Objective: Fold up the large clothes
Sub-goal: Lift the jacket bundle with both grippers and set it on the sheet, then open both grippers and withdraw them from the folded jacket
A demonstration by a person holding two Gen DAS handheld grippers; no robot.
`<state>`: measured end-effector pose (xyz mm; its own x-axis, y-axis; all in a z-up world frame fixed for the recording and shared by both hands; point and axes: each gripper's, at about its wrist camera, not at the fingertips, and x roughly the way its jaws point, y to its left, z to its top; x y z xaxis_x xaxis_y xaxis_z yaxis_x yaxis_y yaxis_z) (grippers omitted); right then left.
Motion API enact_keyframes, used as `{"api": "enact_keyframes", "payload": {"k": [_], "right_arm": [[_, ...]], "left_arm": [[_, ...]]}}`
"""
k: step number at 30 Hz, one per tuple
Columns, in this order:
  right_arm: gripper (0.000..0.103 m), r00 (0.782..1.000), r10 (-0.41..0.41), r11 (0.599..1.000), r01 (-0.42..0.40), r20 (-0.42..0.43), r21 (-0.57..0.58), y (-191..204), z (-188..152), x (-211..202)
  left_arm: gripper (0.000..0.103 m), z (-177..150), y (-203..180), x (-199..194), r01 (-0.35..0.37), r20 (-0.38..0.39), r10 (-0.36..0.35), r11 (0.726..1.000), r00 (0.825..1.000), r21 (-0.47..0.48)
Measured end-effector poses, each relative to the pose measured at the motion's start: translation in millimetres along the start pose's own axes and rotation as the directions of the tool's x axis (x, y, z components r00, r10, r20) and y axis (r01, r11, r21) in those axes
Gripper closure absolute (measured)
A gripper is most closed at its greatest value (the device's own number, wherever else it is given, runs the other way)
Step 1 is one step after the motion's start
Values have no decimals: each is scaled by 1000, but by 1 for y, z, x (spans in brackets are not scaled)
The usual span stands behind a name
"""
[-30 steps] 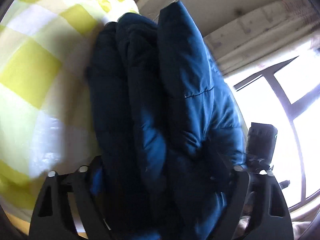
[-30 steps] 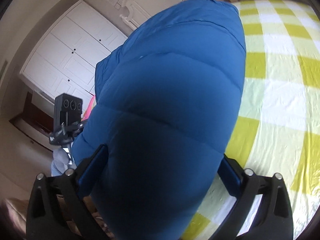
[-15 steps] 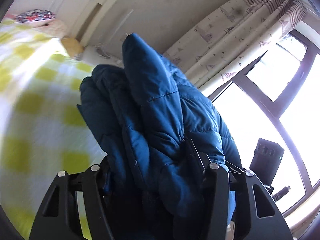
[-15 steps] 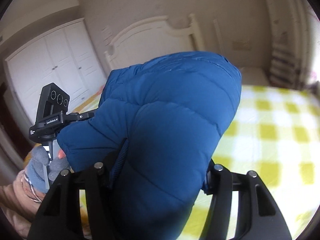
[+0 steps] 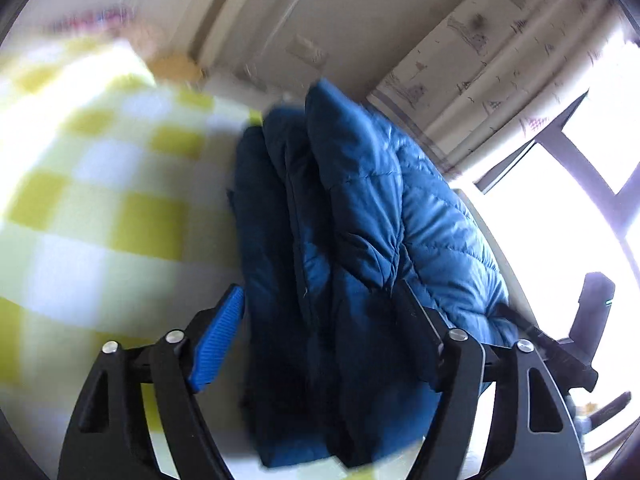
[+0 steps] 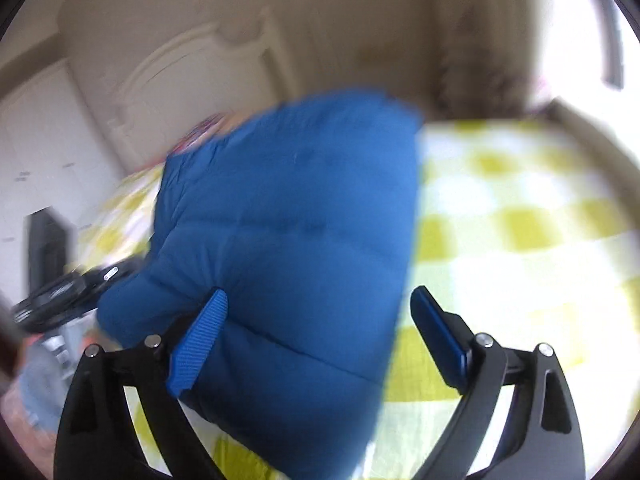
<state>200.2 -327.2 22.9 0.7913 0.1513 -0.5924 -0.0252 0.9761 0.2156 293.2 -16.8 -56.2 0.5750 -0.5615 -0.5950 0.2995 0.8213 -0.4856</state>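
Over the checked bed (image 5: 100,216): puffy blue jacket (image 5: 360,240), soft, light, slippery; best grabbed at bunched folds. Left claw (image 5: 320,344) and right claw (image 6: 320,336) opening, jacket between, pads off.

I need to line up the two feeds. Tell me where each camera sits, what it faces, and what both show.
Left wrist: on the left hand-held gripper, looking along its opening fingers at the folded blue puffer jacket between them; curtain, window behind.
Right wrist: on the right hand-held gripper, jaws opening, jacket between, headboard beyond.
Shared: jacket, yellow checked bedsheet.

A home bedroom: checked bedspread (image 6: 520,216), white headboard (image 6: 200,64), patterned curtains (image 5: 480,60), window (image 5: 592,184).
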Motion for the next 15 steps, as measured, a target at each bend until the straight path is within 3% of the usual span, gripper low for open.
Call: {"api": "enact_keyframes", "payload": {"k": [2, 3, 4, 6, 9, 12, 13, 15], "right_arm": [[11, 998, -12, 997, 17, 64, -73, 27, 2, -14], [9, 997, -29, 991, 39, 77, -125, 44, 2, -14], [7, 997, -34, 986, 45, 73, -159, 54, 1, -10], [7, 999, -45, 966, 50, 28, -255, 81, -5, 8], [7, 988, -145, 907, 113, -47, -405, 109, -29, 27], [7, 991, -34, 914, -21, -130, -405, 107, -40, 1], [7, 993, -9, 923, -36, -114, -384, 103, -43, -16], [7, 999, 15, 943, -24, -31, -333, 92, -43, -56]], "left_arm": [[13, -5, -11, -29, -81, 119, 74, 995, 990, 51], [9, -8, -17, -43, -125, 191, 115, 991, 975, 43], [9, -13, -21, -63, -176, 284, 166, 984, 944, 11], [8, -16, -27, -86, -209, 366, 205, 977, 908, -30], [8, -15, -42, -116, -300, 418, 272, 954, 867, -1], [7, -18, -72, -143, -410, 466, 326, 908, 822, 89], [7, -22, -83, -155, -450, 501, 340, 886, 796, 114], [7, -31, -103, -180, -477, 554, 332, 868, 764, 137]]}}
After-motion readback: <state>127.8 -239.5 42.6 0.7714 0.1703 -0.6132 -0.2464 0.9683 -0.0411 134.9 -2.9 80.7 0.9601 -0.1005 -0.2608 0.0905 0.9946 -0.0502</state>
